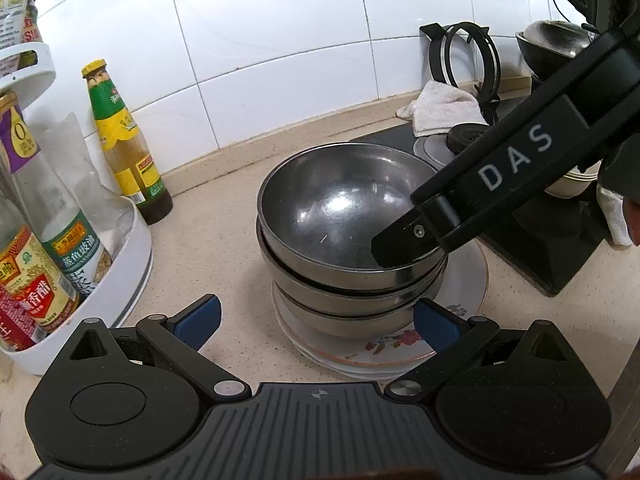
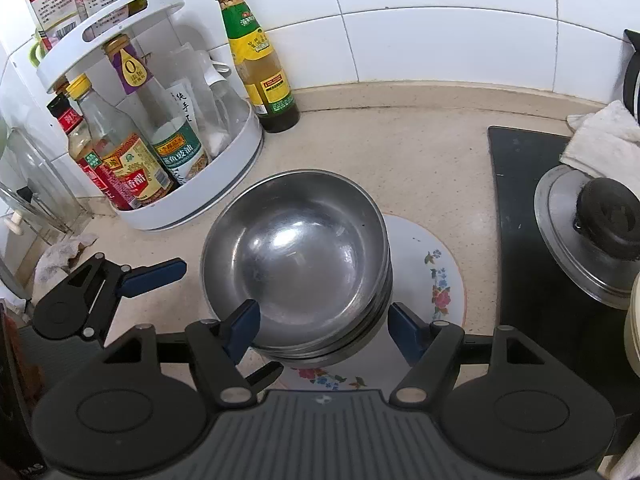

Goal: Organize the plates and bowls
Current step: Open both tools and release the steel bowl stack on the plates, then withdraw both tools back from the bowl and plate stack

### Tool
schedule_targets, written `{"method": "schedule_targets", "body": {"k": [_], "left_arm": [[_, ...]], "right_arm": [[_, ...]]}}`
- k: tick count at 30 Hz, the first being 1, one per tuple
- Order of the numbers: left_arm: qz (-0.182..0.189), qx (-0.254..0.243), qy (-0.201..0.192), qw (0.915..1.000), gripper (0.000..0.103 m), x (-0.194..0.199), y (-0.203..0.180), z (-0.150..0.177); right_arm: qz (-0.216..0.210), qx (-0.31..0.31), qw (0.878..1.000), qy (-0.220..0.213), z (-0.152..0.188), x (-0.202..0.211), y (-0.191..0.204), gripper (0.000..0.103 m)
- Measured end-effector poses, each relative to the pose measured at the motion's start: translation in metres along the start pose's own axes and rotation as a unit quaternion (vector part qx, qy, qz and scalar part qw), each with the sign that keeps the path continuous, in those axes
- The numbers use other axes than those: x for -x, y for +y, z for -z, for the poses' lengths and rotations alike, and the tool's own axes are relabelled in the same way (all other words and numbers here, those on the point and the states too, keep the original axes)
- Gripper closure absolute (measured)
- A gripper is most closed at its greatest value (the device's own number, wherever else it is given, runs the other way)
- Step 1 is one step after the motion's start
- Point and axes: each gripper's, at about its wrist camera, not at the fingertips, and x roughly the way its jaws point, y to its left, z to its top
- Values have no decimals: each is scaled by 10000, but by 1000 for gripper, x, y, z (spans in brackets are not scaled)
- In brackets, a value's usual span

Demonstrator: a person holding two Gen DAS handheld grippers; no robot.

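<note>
The right gripper (image 2: 322, 330) stood spread around the stack of steel bowls (image 2: 296, 256), already nested on the floral plates (image 2: 436, 276) directly ahead, the left gripper (image 1: 316, 320) likewise spread, little seemingly left undone.

Home kitchen. A speckled beige desk (image 2: 420, 160) is being backed by white wall tiles (image 2: 440, 20). Sauce and vinegar bottles are being kept in a white two-tier rack (image 2: 200, 196), with one green-labelled bottle (image 2: 256, 56) being stood beside it. A black hob (image 2: 516, 216) is being occupied by a lidded pot (image 2: 580, 240); stacked steel bowls (image 2: 296, 256) are being carried on flowered plates (image 2: 436, 280).
</note>
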Motion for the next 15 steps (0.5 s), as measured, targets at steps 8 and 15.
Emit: {"method": "schedule_targets", "body": {"k": [8, 15], "left_arm": [[45, -139, -97, 9998, 0, -1, -6, 0], [13, -136, -130, 9998, 0, 1, -6, 0]], "right_arm": [[-50, -30, 10000, 0, 2, -3, 0, 35], [-58, -121, 9999, -23, 2, 4, -4, 35]]}}
